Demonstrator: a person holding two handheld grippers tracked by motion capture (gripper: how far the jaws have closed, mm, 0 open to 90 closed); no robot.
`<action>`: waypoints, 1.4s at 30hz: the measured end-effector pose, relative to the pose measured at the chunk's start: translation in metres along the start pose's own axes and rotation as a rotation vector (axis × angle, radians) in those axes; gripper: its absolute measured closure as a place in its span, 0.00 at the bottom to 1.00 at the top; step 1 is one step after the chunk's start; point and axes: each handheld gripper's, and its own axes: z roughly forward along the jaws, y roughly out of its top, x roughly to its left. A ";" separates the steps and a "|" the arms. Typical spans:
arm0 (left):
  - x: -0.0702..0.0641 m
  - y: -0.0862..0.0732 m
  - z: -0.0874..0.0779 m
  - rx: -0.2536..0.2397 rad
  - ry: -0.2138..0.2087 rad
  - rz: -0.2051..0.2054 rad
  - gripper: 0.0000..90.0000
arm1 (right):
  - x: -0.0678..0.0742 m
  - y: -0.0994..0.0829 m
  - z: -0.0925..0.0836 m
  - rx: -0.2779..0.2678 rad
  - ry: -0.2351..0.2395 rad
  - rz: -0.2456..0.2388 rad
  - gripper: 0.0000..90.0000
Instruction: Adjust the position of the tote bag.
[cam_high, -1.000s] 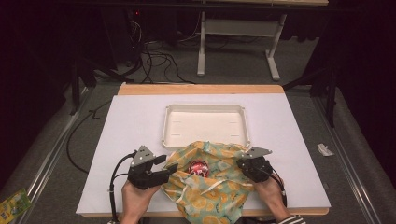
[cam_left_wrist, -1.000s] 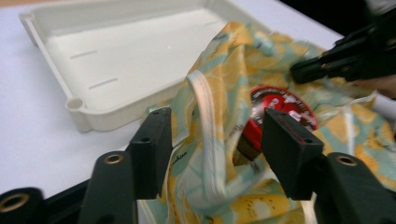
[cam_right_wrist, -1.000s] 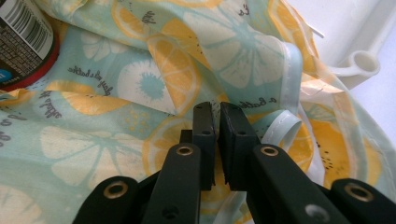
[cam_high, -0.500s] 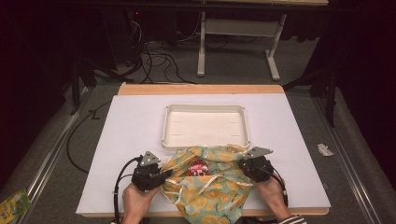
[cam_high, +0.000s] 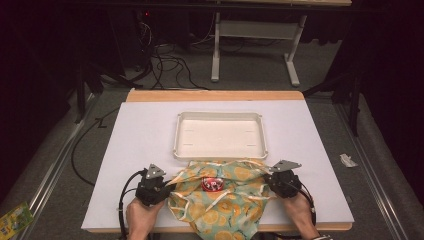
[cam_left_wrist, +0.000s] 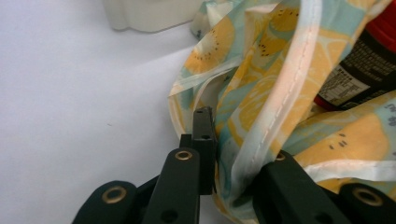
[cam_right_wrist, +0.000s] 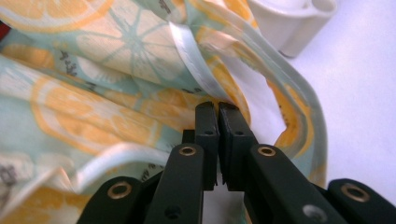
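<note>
The fruit-print bag (cam_high: 222, 200) lies at the counter's (cam_high: 145, 135) near edge; the left claw (cam_high: 161, 186) has just been closing onto its left rim, the right claw (cam_high: 276, 181) is clenched on its right rim; a shallow left bite could slip, spilling the red-capped bottle (cam_high: 211, 184) short of the white tray (cam_high: 220, 135).

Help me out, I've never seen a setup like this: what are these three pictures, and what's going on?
A person sits at a white table, a hand-held gripper in each hand. One camera looks down from above; the other two ride on the grippers and look along their black jaws. On the table lie a white tray and a fruit-print cloth bag with a red can inside. The left hand-held gripper has just been closing on the bag's edge; the right hand-held gripper is shut on the opposite edge.
</note>
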 end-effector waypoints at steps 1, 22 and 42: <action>0.002 0.000 0.000 -0.002 0.005 0.001 0.92 | -0.001 -0.001 0.000 0.005 0.000 0.002 0.99; 0.015 0.008 -0.003 -0.076 -0.019 0.001 0.68 | -0.004 -0.002 -0.021 -0.062 0.011 0.014 0.95; 0.002 0.022 -0.020 -0.184 -0.013 0.039 0.61 | 0.014 0.034 -0.020 -0.133 0.061 -0.083 0.59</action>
